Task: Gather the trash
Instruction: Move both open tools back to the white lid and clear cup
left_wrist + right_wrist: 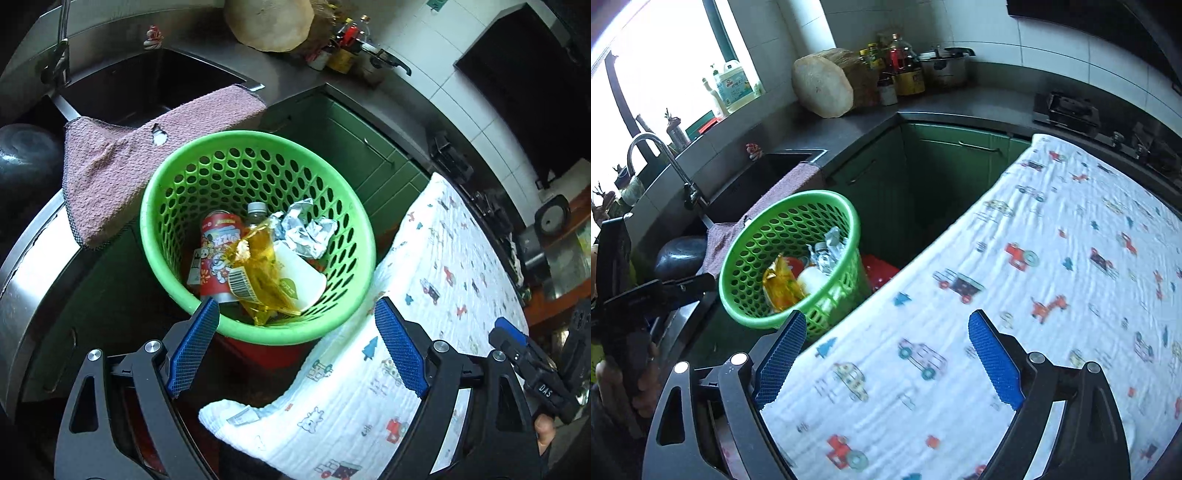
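Observation:
A green perforated basket stands beside the table; it also shows in the right wrist view. It holds a red snack can, a yellow wrapper, a white paper cup, crumpled foil and a clear bottle. My left gripper is open and empty, just above the basket's near rim. My right gripper is open and empty over the table's printed white cloth, to the right of the basket. The right gripper's body shows in the left wrist view.
A pink towel hangs over the edge of the dark sink. Green cabinets stand behind the basket. A faucet, a wooden block, bottles and a pot are on the counter. A red object lies under the basket.

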{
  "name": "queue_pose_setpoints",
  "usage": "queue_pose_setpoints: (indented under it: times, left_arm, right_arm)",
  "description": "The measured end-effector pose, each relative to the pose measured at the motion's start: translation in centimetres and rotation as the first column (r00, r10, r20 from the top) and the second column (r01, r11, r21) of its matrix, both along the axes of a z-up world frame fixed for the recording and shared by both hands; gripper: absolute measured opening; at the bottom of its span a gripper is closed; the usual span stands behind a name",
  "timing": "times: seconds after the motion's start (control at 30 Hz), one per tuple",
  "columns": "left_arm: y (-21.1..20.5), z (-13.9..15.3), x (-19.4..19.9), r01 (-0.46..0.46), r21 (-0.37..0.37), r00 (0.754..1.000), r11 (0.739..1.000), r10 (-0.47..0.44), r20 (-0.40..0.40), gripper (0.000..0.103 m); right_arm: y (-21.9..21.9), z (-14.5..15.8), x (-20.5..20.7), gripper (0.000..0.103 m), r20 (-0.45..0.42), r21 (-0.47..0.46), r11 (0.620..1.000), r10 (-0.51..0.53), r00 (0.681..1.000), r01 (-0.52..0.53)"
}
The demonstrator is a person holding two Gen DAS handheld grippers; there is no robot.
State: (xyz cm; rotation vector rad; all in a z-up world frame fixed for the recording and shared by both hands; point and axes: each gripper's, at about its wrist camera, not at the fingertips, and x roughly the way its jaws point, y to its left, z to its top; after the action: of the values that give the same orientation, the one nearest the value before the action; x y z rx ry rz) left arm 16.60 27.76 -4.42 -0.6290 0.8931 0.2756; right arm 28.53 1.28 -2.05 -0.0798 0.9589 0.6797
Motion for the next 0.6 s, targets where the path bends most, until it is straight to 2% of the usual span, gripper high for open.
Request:
queue_pose_setpoints:
  times: [0.23,0.37,0.6]
  left_arm:
    - [-4.8,0.4,0.8,0.091,0.007,0.996,0.996,-0.091,0.01,0.085]
    - [-7.3,0.4,1.2,0.138,0.006,0.99,0.99,-0.138,0.011,0.085]
    - [-11.9,0.0,1.5,0.225,0.013,0.974,0.974,-0.225,-0.006,0.085]
  right_arm:
    - [-9.5,-0.4,-1.0,0.086,0.011,-0.048,0.992,-0.114,0.993,0.114]
    - [-14.5,-1.7,-1.0,0.086,0.002,-0.097,0.977,-0.189,0.982,0.188]
    - [-20.6,-4.3,-0.9,0.086,-0.016,-0.154,0.949,-0.281,0.959,0.276]
